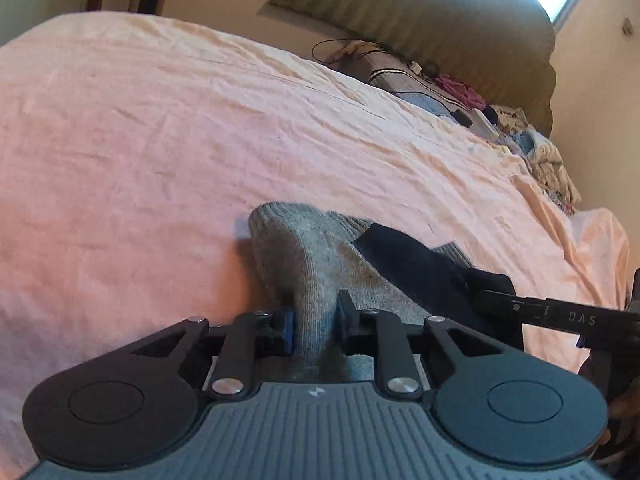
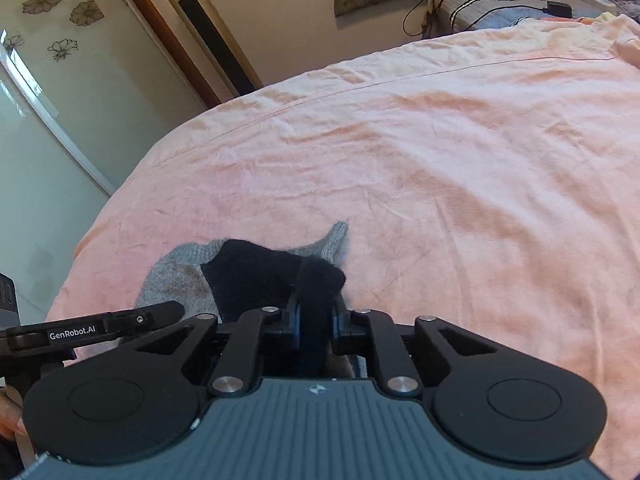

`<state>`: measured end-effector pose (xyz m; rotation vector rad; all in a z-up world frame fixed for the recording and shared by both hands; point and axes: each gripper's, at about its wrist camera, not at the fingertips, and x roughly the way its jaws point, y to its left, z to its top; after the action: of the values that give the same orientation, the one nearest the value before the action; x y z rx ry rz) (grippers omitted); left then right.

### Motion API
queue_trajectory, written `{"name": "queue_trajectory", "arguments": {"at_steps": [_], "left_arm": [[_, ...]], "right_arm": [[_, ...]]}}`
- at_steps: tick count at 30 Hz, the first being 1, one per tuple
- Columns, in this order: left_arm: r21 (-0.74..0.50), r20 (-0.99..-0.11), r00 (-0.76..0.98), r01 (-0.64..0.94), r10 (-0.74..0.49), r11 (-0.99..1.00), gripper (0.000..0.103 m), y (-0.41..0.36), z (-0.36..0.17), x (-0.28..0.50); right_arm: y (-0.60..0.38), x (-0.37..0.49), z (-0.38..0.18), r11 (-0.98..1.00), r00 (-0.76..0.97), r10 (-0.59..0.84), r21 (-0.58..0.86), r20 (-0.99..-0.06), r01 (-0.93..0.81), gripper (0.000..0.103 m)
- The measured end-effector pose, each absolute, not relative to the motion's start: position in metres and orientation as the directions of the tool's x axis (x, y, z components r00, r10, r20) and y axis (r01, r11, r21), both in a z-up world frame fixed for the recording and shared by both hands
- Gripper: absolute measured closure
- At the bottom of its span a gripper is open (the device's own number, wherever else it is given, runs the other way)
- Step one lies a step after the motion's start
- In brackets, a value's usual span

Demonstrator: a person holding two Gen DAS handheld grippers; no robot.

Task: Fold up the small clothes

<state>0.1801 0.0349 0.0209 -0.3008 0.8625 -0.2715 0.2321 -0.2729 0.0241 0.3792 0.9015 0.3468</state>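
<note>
A grey knit sock [image 1: 296, 248] lies on the pink bed sheet [image 1: 160, 140], and my left gripper [image 1: 316, 320] is shut on its near end, blue pads pressing the fabric. A dark, nearly black sock [image 1: 416, 268] lies across it to the right. In the right wrist view my right gripper [image 2: 316, 320] is shut on a bunched end of that dark sock [image 2: 256, 272], which overlaps the grey sock [image 2: 172, 276]. Each view shows one black finger of the other gripper: the right one's finger [image 1: 520, 306] and the left one's finger [image 2: 152, 314].
The wrinkled pink sheet [image 2: 440, 160] spreads far ahead of both grippers. At the bed's head are a padded headboard [image 1: 440, 20], a striped pillow [image 1: 404, 80] with cables, and a heap of clothes [image 1: 548, 160]. A tall tower unit [image 2: 208, 28] stands beside the bed.
</note>
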Motion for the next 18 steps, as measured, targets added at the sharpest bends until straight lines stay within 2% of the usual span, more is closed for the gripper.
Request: {"name": "queue_trajectory", "arguments": {"at_steps": [2, 4, 5, 6, 7, 8, 9, 10, 11, 12, 14, 16, 17, 18], "left_arm": [[-0.328, -0.695, 0.638, 0.13, -0.332, 0.936, 0.082, 0.033, 0.015, 0.175], [-0.294, -0.686, 0.659, 0.139, -0.31, 0.946, 0.077, 0.03, 0.015, 0.174], [-0.286, -0.687, 0.661, 0.136, -0.302, 0.949, 0.075, 0.028, 0.017, 0.174], [-0.295, -0.69, 0.657, 0.127, -0.303, 0.947, 0.073, 0.03, 0.02, 0.172], [-0.317, -0.693, 0.651, 0.11, -0.309, 0.942, 0.071, 0.034, 0.022, 0.172], [-0.351, -0.695, 0.643, 0.088, -0.322, 0.932, 0.061, 0.04, 0.025, 0.166], [-0.399, -0.694, 0.63, 0.066, -0.348, 0.915, 0.038, 0.05, 0.026, 0.159], [-0.448, -0.681, 0.627, 0.052, -0.378, 0.893, 0.028, 0.058, 0.025, 0.147], [-0.493, -0.664, 0.627, 0.043, -0.407, 0.869, 0.022, 0.065, 0.023, 0.134], [-0.538, -0.651, 0.611, 0.046, -0.45, 0.841, 0.022, 0.07, 0.019, 0.121], [-0.584, -0.632, 0.598, 0.052, -0.493, 0.81, 0.022, 0.071, 0.009, 0.102], [-0.558, -0.62, 0.628, 0.069, -0.47, 0.827, 0.023, 0.062, 0.008, 0.09], [-0.516, -0.632, 0.639, 0.073, -0.437, 0.853, 0.033, 0.055, 0.01, 0.087], [-0.495, -0.644, 0.632, 0.085, -0.431, 0.865, 0.056, 0.049, 0.011, 0.086]], "right_arm": [[-0.287, 0.229, 0.007, 0.849, 0.582, 0.474, 0.517, -0.661, -0.103, 0.09], [-0.285, 0.226, 0.007, 0.849, 0.591, 0.469, 0.519, -0.656, -0.097, 0.09], [-0.283, 0.225, 0.01, 0.858, 0.592, 0.458, 0.503, -0.663, -0.101, 0.086], [-0.282, 0.224, 0.014, 0.868, 0.592, 0.442, 0.488, -0.674, -0.092, 0.068], [-0.284, 0.22, 0.018, 0.87, 0.594, 0.432, 0.487, -0.678, -0.077, 0.063], [-0.287, 0.212, 0.024, 0.867, 0.598, 0.431, 0.493, -0.676, -0.069, 0.051], [-0.289, 0.203, 0.03, 0.862, 0.599, 0.446, 0.499, -0.665, -0.087, 0.044], [-0.292, 0.192, 0.034, 0.851, 0.595, 0.47, 0.513, -0.652, -0.111, 0.04], [-0.295, 0.18, 0.035, 0.834, 0.582, 0.502, 0.536, -0.64, -0.129, 0.036], [-0.296, 0.17, 0.034, 0.823, 0.561, 0.524, 0.551, -0.641, -0.138, 0.035], [-0.291, 0.156, 0.027, 0.809, 0.513, 0.557, 0.567, -0.654, -0.155, 0.035], [-0.279, 0.149, 0.018, 0.807, 0.491, 0.569, 0.563, -0.66, -0.178, 0.037], [-0.272, 0.145, 0.016, 0.818, 0.495, 0.562, 0.535, -0.663, -0.212, 0.062], [-0.268, 0.143, 0.015, 0.827, 0.494, 0.553, 0.515, -0.671, -0.227, 0.076]]}}
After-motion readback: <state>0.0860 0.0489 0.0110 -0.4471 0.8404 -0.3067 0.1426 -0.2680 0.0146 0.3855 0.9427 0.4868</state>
